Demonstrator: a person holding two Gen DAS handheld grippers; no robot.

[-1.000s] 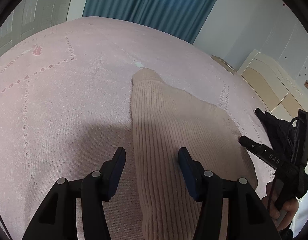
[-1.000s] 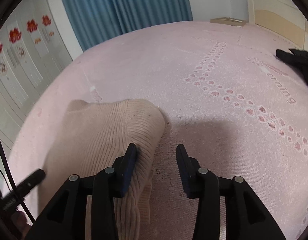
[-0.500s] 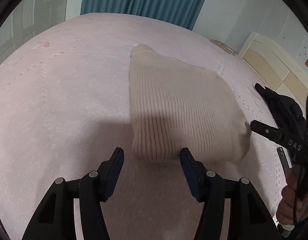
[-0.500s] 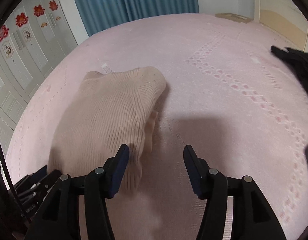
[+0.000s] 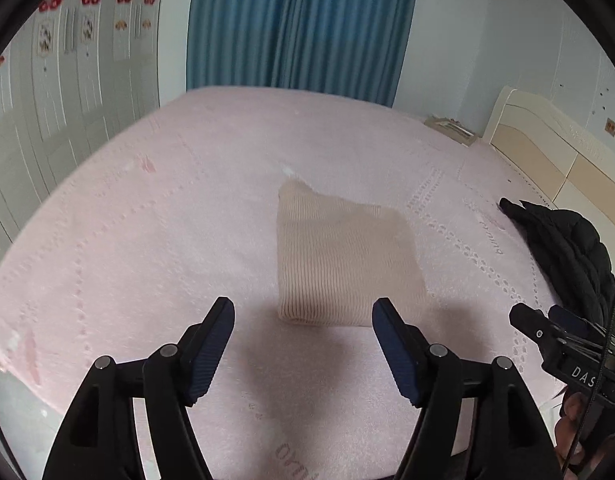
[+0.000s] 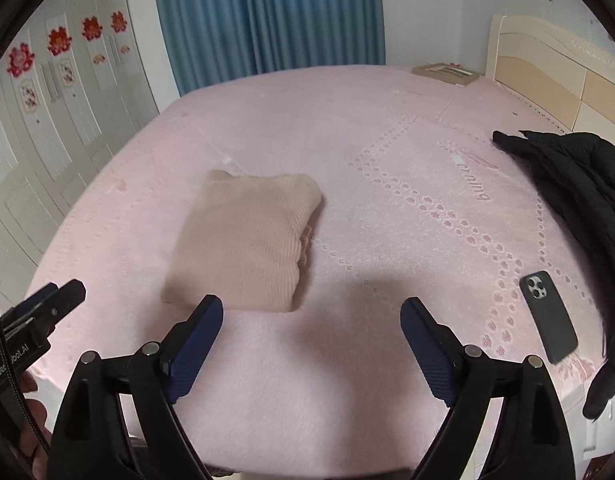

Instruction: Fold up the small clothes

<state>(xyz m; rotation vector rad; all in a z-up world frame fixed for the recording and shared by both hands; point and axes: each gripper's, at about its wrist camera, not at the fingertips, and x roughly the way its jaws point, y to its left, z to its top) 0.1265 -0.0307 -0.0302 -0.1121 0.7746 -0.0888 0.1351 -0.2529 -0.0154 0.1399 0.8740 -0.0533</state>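
Lying folded on the pink bed (image 5: 155, 240), the beige sweater (image 5: 339, 264) rests free — left tongs (image 5: 303, 320) and right tongs (image 6: 311, 320) released, jaws just widened, nothing between them.

sweater (image 6: 247, 240) mid-bed (image 6: 387, 128), jacket (image 6: 579, 184) right, phone (image 6: 549, 316) nearer

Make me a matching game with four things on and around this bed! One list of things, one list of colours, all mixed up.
Things:
1. folded sweater
2. curtain
3. jacket
4. bed cover

Colours:
A. black
B. pink
C. beige
D. blue

Pairs: 1-C, 2-D, 3-A, 4-B
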